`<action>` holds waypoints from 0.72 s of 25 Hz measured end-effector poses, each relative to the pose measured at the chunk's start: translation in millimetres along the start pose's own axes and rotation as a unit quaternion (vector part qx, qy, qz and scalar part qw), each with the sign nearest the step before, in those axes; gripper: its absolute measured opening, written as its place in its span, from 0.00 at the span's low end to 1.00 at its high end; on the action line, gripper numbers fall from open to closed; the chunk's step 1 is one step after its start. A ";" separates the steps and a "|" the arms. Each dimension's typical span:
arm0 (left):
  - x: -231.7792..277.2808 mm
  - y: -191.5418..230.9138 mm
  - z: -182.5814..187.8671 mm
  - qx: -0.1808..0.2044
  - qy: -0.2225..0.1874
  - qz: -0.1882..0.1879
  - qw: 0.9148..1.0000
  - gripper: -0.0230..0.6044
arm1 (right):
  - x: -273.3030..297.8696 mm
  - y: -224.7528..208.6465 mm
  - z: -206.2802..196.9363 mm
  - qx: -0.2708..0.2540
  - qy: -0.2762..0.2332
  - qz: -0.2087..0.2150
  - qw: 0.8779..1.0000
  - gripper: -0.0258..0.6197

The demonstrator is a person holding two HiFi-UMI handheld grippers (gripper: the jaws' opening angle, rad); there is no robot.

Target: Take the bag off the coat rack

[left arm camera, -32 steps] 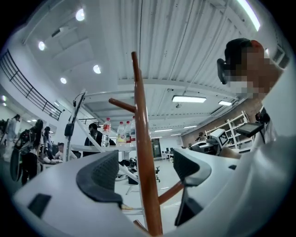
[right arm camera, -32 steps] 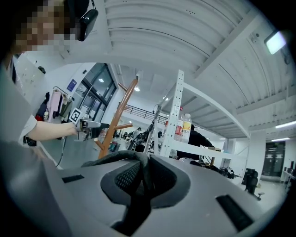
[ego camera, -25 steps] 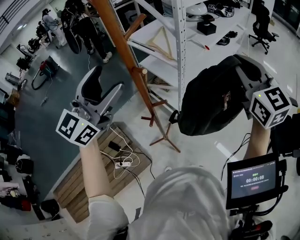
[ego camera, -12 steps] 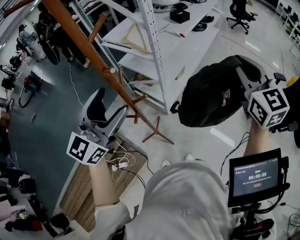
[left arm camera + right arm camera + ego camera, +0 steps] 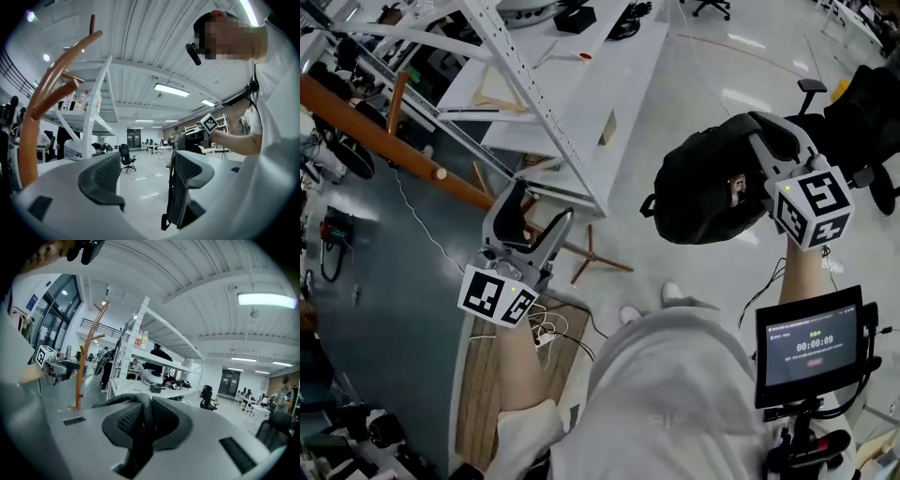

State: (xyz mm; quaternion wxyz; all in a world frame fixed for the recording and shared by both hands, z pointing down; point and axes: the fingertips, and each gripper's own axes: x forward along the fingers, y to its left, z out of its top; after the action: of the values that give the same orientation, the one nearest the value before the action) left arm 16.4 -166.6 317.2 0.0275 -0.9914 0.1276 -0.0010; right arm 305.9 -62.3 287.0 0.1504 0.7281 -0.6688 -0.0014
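So here's where we're at: the bag (image 5: 703, 192) is off the coat rack (image 5: 384, 150) and hangs from our right gripper (image 5: 766, 141), well apart from the rack. It's a black fabric thing, rounded and a bit slouchy, with a small tag on its side. In the right gripper view the ribbed dark fingers (image 5: 124, 420) are pinched together on its black strap (image 5: 140, 427), which runs up between them and loops over the top.

Our left gripper (image 5: 539, 220) carries nothing. Its fingers (image 5: 101, 178) stand apart, with only open room between them. They're smooth grey plastic shells with textured black pads.

The coat rack is a slim pole of reddish-brown wood with short pegs branching off and splayed legs at the foot. From the head view it slants across the upper left, behind a white metal shelving unit (image 5: 534, 103) made of perforated uprights and flat white boards.

The floor (image 5: 694, 84) on our right is pale and glossy and catches the ceiling lights; on the left it's a darker teal. A wooden board (image 5: 478, 375) lies on the floor below the left gripper, with white cables on it. A small screen (image 5: 811, 347) sits at lower right. The room is big and open, with a ribbed white ceiling, strip lights and office chairs in the distance.
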 end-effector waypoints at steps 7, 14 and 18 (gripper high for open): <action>44.4 -37.1 -21.6 -0.045 -0.009 -0.058 0.997 0.60 | -41.2 -27.0 -52.8 0.043 0.034 -0.050 0.997 0.10; 70.7 -64.3 -42.3 -0.082 -0.009 -0.096 0.992 0.60 | -60.3 -34.0 -81.6 0.058 0.045 -0.081 0.994 0.10; 78.2 -71.1 -50.0 -0.100 -0.006 -0.108 0.989 0.60 | -69.2 -36.2 -87.0 0.056 0.044 -0.103 0.992 0.10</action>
State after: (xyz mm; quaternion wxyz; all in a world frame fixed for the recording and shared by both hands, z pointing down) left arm 109.6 -120.5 370.7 -0.0716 -0.9971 0.0189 0.0151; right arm 351.4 26.2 348.3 0.1376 0.7995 -0.5823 0.0528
